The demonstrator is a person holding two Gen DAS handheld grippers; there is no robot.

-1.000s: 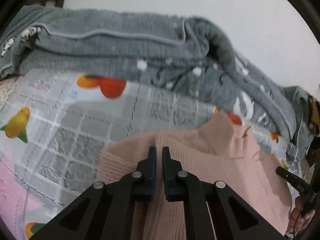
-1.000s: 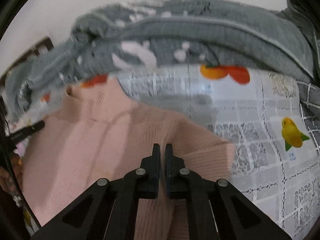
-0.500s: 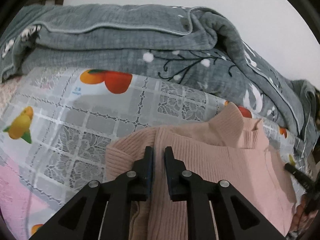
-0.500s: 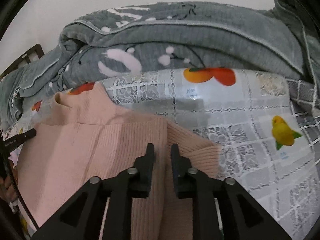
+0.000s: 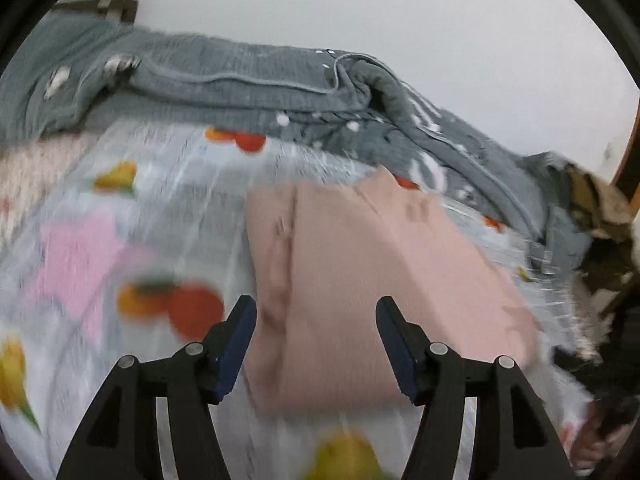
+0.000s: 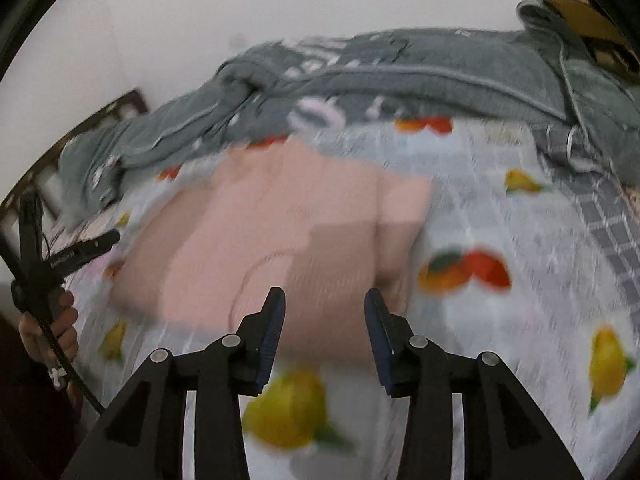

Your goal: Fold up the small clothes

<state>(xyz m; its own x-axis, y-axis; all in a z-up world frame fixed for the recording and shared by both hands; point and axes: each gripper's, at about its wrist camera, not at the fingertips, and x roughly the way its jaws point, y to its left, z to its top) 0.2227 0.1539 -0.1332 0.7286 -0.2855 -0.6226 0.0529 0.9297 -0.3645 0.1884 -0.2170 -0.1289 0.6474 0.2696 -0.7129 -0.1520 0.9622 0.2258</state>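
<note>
on the fruit-print sheet the pink sweater now lies released, left gripper and right gripper both spread wide.

The sweater lies flat on the printed cloth covering the bed, folded in on itself. Behind it, a bunched blanket runs along the wall. Both tongs hang over the sweater's near edge, left tongs and right tongs, jaws spread, touching nothing.
</note>
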